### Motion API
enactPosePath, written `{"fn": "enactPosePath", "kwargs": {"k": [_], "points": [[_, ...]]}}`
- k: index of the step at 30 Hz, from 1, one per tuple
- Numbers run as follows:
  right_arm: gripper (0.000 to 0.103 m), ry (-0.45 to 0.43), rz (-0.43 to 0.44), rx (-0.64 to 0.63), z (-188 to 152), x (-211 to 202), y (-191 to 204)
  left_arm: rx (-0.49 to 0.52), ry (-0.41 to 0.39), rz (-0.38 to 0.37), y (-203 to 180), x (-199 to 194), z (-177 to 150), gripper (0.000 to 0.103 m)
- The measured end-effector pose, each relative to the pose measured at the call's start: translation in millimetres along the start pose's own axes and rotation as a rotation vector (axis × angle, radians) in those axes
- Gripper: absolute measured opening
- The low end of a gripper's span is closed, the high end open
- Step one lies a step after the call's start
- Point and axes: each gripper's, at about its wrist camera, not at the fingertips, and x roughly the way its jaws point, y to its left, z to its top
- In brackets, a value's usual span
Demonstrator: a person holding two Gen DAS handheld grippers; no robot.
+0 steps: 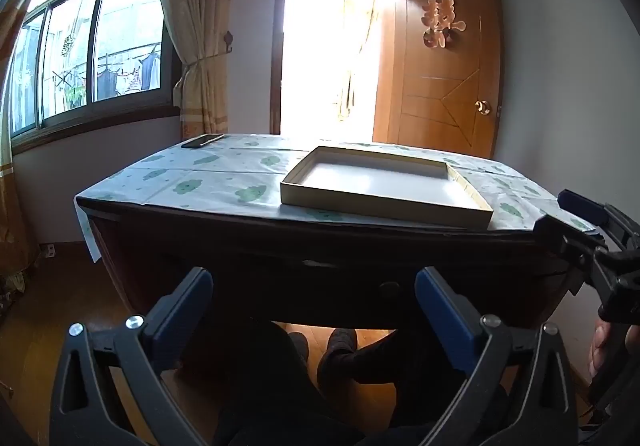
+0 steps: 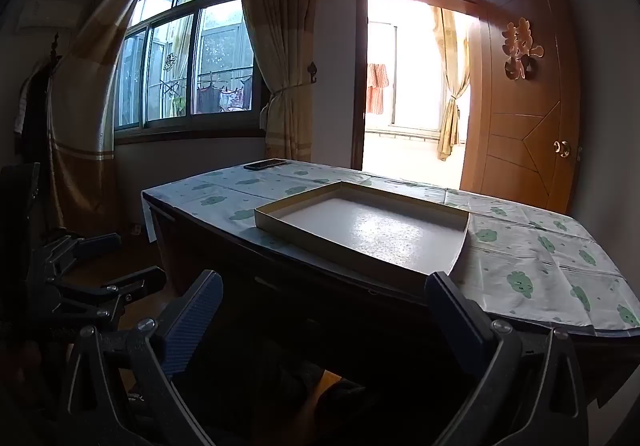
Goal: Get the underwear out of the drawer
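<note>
A dark wooden desk has a shut drawer with a round knob (image 1: 389, 289) in its front face; the drawer front is in deep shadow in the right wrist view (image 2: 360, 310). No underwear is in sight. My left gripper (image 1: 314, 286) is open and empty, held in front of the drawer front, with the knob just inside its right finger. My right gripper (image 2: 324, 290) is open and empty, in front of the desk's edge. The right gripper also shows at the right edge of the left wrist view (image 1: 588, 218), and the left gripper at the left of the right wrist view (image 2: 116, 258).
A shallow, empty cardboard box lid (image 1: 384, 182) (image 2: 360, 230) lies on the cloud-print tablecloth (image 1: 208, 178) (image 2: 540, 258). A phone (image 1: 202, 141) (image 2: 265, 164) lies at the far corner. The person's legs and feet (image 1: 340, 346) are under the desk. An open door (image 1: 448, 58) stands behind.
</note>
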Motion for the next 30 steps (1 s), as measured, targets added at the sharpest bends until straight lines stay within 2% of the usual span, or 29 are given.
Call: {"fn": "enactPosePath", "kwargs": {"k": [4,6,30], "points": [[0.102,0.001,-0.001,-0.004,0.0,0.2,0.7,0.038,0.002,0.024,-14.0,2.1,-1.7,0.103],[0.102,0.000,-0.003,-0.002,-2.1,1.0,-1.9,-0.016,0.000,-0.011,1.4,3.4,-2.1,0.103],[0.102,0.000,-0.017,-0.008,-5.2,1.8,0.4,0.018,-0.020,0.000,-4.1,-0.9,-2.3,0.103]]}}
